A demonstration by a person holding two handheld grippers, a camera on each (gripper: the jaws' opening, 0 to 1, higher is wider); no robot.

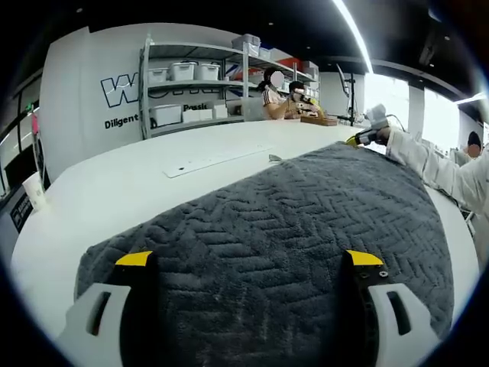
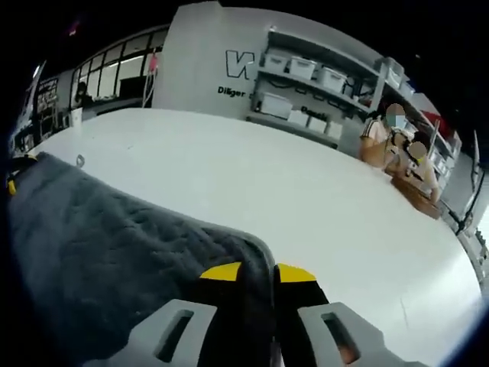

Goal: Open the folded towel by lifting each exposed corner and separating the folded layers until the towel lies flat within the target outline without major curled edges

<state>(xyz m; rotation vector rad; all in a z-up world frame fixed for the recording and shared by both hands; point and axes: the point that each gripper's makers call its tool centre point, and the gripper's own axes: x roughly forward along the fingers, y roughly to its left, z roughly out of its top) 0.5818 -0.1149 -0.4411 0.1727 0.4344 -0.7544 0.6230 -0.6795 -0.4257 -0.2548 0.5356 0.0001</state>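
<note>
A dark grey towel (image 1: 290, 222) with a herringbone weave lies spread on the white table (image 1: 114, 183). My left gripper (image 1: 249, 258) hovers over its near edge, jaws wide open, with nothing between the yellow tips. At the towel's far right corner, a hand in a white sleeve holds my right gripper (image 1: 365, 138). In the right gripper view, the right gripper (image 2: 258, 273) is shut on the towel's edge (image 2: 256, 256). The rest of the towel (image 2: 84, 237) stretches away to the left.
A flat white strip (image 1: 214, 159) lies on the table beyond the towel, and a white cup (image 1: 34, 191) stands at the left edge. Shelves with bins (image 1: 191, 84) line the back wall. People sit at the far end (image 1: 286, 99). Bare table (image 2: 306, 199) lies right of the towel.
</note>
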